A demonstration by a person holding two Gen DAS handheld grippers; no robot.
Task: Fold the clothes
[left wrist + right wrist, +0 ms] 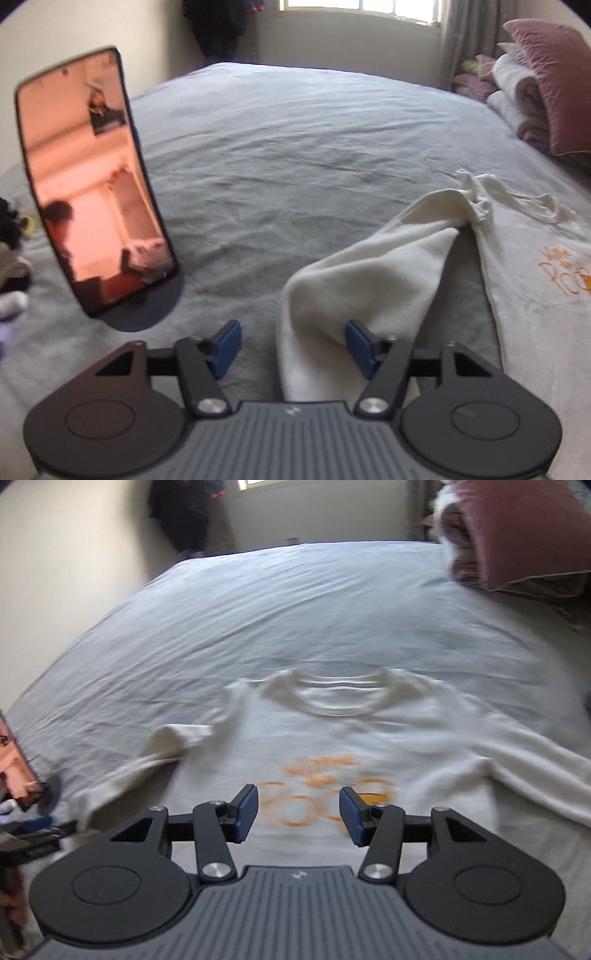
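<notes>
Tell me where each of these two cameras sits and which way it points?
Left wrist: on the left hand-held gripper, looking down its open blue fingers at the sweatshirt's sleeve, the grey bed and a propped phone.
Right wrist: on the right hand-held gripper, open above the sweatshirt and its orange print.
Shared: sweatshirt, bed, pink pillow. No hand or sleeve shows.

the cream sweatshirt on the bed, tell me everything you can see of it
The cream sweatshirt lies front up on the grey bedsheet, its ribbed round collar pointing toward the far wall. It looks like soft, thick fleece-type knit. Orange print, too blurred to read, sits on the chest. One long sleeve is bunched and creased, running toward the left gripper, whose open pads flank its end without pinching it. The other sleeve trails off to the side.
</notes>
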